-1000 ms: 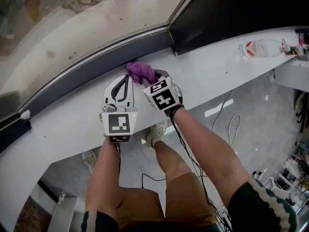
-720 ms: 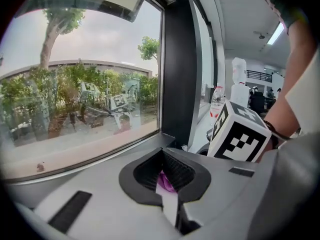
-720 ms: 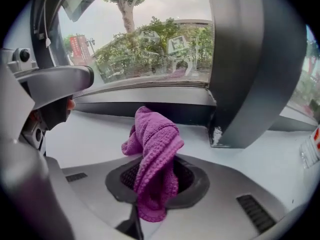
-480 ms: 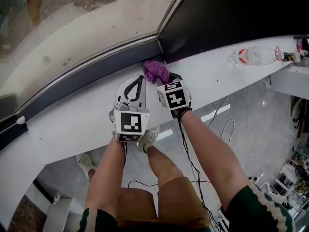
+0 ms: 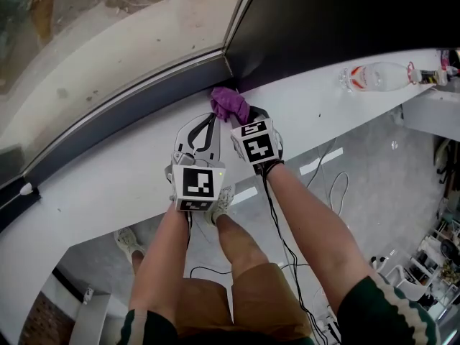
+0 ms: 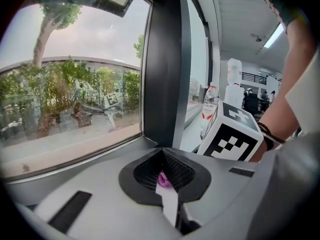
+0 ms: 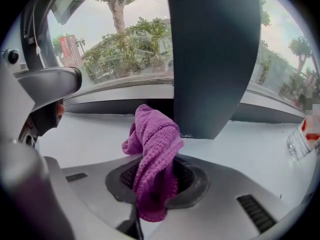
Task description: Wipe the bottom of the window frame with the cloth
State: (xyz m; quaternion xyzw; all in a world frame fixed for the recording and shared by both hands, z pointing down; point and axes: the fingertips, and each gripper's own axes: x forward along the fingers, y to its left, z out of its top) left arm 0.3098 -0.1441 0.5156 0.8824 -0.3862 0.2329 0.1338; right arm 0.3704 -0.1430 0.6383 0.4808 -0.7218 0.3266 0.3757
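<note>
The purple cloth is bunched against the dark grey bottom rail of the window frame, right at the corner where the rail meets a dark upright panel. My right gripper is shut on the cloth; in the right gripper view the cloth rises out of the right gripper's jaws in front of the upright. My left gripper rests on the white sill just left of the cloth, its jaws together. In the left gripper view a sliver of purple cloth shows past the left gripper.
A clear plastic bottle lies on the sill far to the right, with small items beyond it. Below the sill are the person's legs, floor and cables. The glass pane fills the left above the rail.
Both grippers and the cloth have slid right along the bottom rail into the corner by the dark upright. Over the last half second they have hardly moved.
</note>
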